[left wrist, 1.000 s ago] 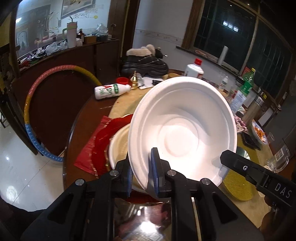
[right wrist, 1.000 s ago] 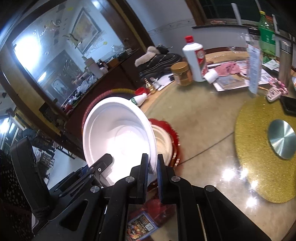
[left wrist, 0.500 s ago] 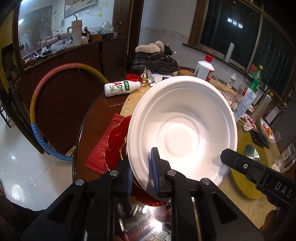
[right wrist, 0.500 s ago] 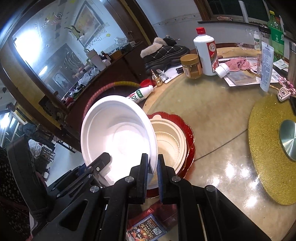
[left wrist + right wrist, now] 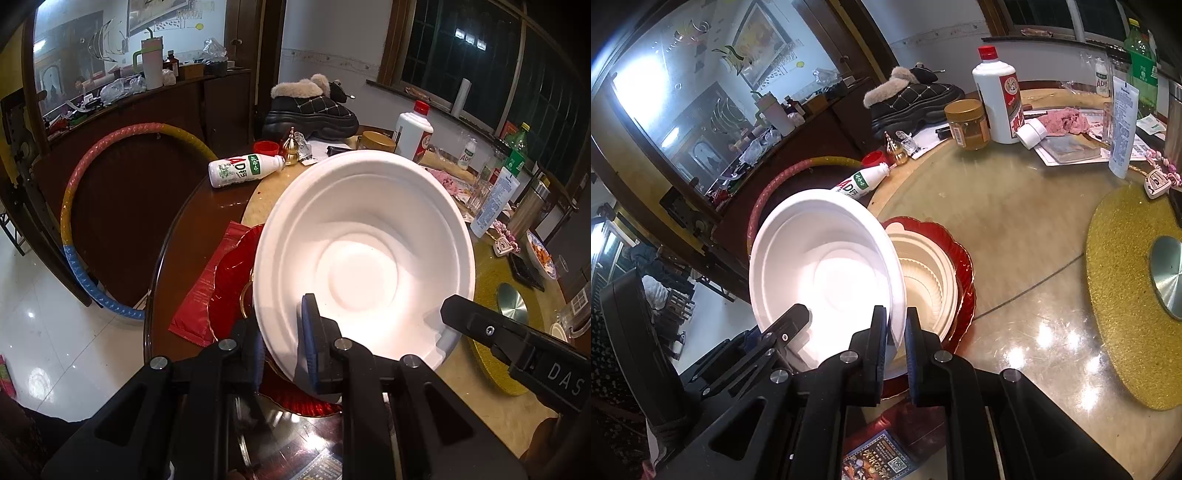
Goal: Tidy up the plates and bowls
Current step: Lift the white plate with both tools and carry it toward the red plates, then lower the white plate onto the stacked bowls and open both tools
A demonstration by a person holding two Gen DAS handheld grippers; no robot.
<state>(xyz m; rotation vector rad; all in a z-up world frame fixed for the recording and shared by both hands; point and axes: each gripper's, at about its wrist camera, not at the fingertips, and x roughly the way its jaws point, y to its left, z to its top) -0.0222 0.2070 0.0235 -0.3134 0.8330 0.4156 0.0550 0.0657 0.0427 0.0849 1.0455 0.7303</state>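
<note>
Both grippers are clamped on the same white foam bowl (image 5: 364, 254). From the left wrist view, the left gripper (image 5: 282, 349) pinches the bowl's near rim, one blue-padded finger inside the bowl and the other outside it. From the right wrist view, the right gripper (image 5: 895, 339) grips the rim on the bowl's other side in the same manner, its pads pressed against the thin wall.

Held between the two, the bowl is tilted, its open side facing the cameras, and it hangs above a cream ribbed bowl (image 5: 929, 280) that sits on a red scalloped plate (image 5: 966, 266) near the table's edge. A red packet (image 5: 207, 291) lies partly under that plate (its far end is hidden).

Farther across the round table (image 5: 1015, 221) lie a tipped-over white AD drink bottle (image 5: 242, 170), a small gold ornament (image 5: 291, 149), a gold-lidded jar (image 5: 967, 123) and a white liquor bottle with a red cap (image 5: 997, 96). A gold glitter turntable (image 5: 1123, 280) sits at the right. A multicoloured hula hoop (image 5: 79, 206) leans against the dark wooden cabinet beyond the table.
</note>
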